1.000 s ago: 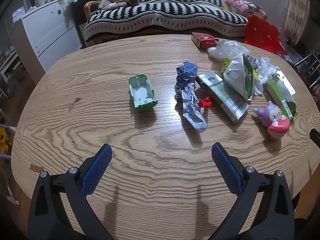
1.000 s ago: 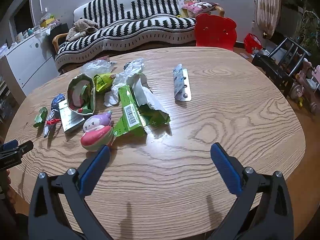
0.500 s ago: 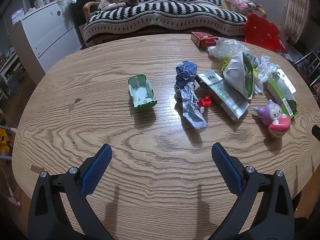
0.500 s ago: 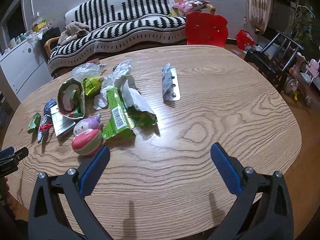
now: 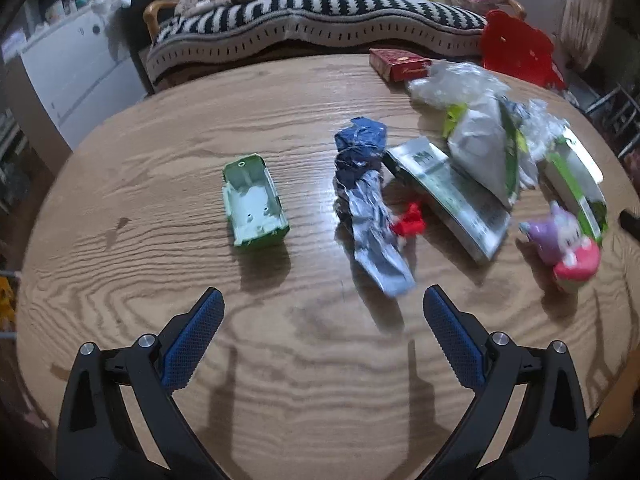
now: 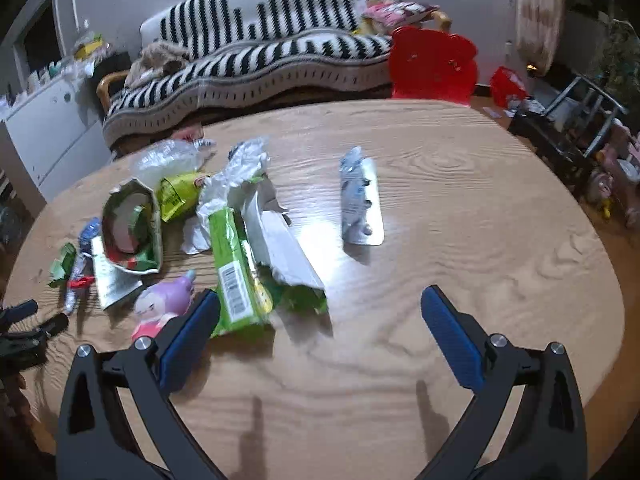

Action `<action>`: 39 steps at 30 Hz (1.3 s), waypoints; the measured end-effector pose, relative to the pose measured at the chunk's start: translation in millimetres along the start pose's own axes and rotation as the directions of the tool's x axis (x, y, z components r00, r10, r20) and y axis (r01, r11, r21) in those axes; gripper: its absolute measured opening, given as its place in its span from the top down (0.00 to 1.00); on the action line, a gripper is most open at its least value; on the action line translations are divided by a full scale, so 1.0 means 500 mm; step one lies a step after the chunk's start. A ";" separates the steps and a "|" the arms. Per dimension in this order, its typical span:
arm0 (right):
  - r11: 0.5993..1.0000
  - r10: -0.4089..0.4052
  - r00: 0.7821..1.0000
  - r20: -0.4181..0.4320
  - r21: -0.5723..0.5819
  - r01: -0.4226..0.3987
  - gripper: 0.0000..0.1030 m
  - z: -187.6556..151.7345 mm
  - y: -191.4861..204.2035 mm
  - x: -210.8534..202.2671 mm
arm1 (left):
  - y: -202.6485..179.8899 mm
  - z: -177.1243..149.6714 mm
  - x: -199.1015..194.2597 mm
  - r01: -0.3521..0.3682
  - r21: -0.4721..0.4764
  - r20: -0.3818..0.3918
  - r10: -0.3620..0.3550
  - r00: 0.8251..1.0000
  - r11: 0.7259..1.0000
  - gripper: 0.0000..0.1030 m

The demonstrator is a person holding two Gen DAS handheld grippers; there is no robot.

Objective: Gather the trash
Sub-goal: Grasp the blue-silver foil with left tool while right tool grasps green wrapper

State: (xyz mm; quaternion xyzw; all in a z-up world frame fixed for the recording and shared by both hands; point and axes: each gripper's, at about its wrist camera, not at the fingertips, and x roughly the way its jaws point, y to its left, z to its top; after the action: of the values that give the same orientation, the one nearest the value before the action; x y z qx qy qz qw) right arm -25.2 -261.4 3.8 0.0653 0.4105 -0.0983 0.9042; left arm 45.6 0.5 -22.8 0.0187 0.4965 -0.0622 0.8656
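Note:
Trash lies spread over the oval wooden table (image 5: 320, 380). In the left wrist view a small green box (image 5: 254, 202) lies left of a crumpled blue-and-silver wrapper (image 5: 370, 204), with a red scrap (image 5: 410, 222) and a flat silver-green packet (image 5: 452, 196) beside it. My left gripper (image 5: 320, 300) hangs open just short of the wrapper's near end. In the right wrist view a torn green-and-white carton (image 6: 256, 256), a cut-open carton (image 6: 132, 228) and a silver blister strip (image 6: 360, 204) lie ahead. My right gripper (image 6: 318, 304) is open over the torn carton's near edge.
A purple-and-pink toy figure (image 6: 164, 308) stands by the trash. A red box (image 5: 398, 64) and clear plastic bag (image 5: 452, 84) sit at the table's far side. Beyond are a striped sofa (image 6: 256, 64), a red chair (image 6: 434, 66) and white drawers (image 5: 76, 68).
Both grippers have moved forward toward the trash. The left one is nearer the blue wrapper; the right one has closed in on the torn green carton. Both stay open.

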 end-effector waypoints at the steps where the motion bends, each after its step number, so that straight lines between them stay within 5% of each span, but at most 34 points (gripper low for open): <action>1: 1.000 0.004 1.000 -0.013 -0.008 -0.005 0.07 0.004 0.000 0.016 | 0.004 0.007 0.008 0.012 -0.012 -0.003 -0.012 1.000 1.000 0.06; 4: 0.999 0.019 0.999 -0.033 -0.027 -0.020 0.13 0.012 -0.002 0.042 | 0.009 0.022 0.025 0.061 -0.041 -0.005 -0.061 0.998 0.997 0.06; 8: 0.998 0.035 0.999 -0.039 -0.053 -0.037 0.21 0.037 -0.001 0.075 | -0.015 0.029 0.040 0.025 -0.003 -0.010 -0.025 1.000 1.000 0.06; 14: 0.990 0.125 0.989 -0.083 -0.049 -0.130 0.62 0.040 0.007 0.110 | -0.026 0.040 0.070 0.016 0.015 -0.034 -0.015 0.999 1.000 0.07; 15: 0.988 0.145 0.986 -0.085 -0.047 -0.149 0.62 0.041 0.010 0.110 | -0.024 0.040 0.067 0.029 0.013 -0.016 -0.029 0.999 0.999 0.09; 18: 0.983 0.169 0.983 -0.078 -0.064 -0.174 0.64 0.037 0.017 0.098 | -0.028 0.047 0.056 0.053 0.033 0.025 -0.054 0.998 0.998 0.43; 20: 0.982 0.175 0.983 -0.057 -0.063 -0.178 0.66 0.036 0.015 0.080 | -0.028 0.048 0.049 0.118 0.017 0.034 -0.119 0.992 0.993 0.78; 21: 0.982 0.172 0.984 -0.048 -0.066 -0.175 0.72 0.033 0.014 0.073 | -0.023 0.047 0.045 0.156 -0.009 0.031 -0.156 0.987 0.988 0.80; 22: 0.983 0.172 0.984 -0.037 -0.066 -0.174 0.89 0.034 0.012 0.067 | -0.022 0.046 0.042 0.159 -0.016 0.035 -0.159 0.987 0.987 0.81; 29: 0.985 0.170 0.984 0.046 -0.024 -0.169 0.93 0.034 -0.012 0.024 | 0.004 0.047 -0.034 0.123 -0.051 0.169 -0.112 0.979 0.991 0.82; 39: 0.988 0.149 0.975 0.163 0.001 -0.152 0.94 0.033 -0.028 -0.038 | 0.015 0.048 -0.062 0.062 -0.086 0.206 -0.043 0.978 0.994 0.82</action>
State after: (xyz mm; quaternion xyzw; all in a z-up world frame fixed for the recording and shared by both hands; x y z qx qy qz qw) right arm -28.6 -275.8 28.6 0.0941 0.3285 -0.0373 0.9391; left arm 51.5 8.3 16.0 -0.0408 0.4078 -0.0635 0.9100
